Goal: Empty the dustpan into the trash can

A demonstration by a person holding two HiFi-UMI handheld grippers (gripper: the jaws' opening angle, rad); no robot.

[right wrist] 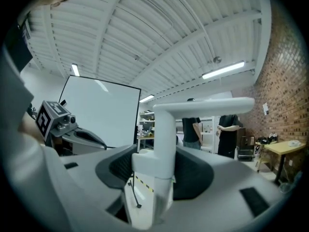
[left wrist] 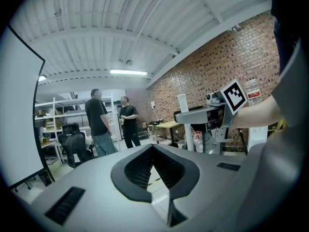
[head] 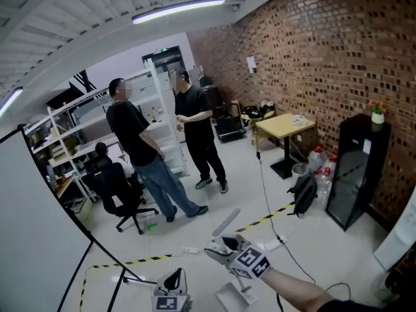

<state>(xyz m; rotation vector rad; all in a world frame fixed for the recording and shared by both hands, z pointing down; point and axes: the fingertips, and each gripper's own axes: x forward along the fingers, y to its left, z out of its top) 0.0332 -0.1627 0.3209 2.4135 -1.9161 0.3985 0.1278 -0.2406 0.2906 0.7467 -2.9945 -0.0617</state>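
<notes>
Fingers [right wrist: 197, 174] of right gripper [right wrist: 155, 180] clamp dustpan handle [right wrist: 166, 134], long axis upright.

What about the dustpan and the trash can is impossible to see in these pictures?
Dustpan contents: the right gripper view shows only the handle; in the head view the pan is mostly hidden under the right tool.
Trash can: the small bin beside the table, head view, is too small to identify.
Left tool: cut off by the head view's bottom edge.

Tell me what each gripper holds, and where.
Right gripper grips the white dustpan handle on its upright part, below the crossbar. Left gripper holds nothing.
</notes>
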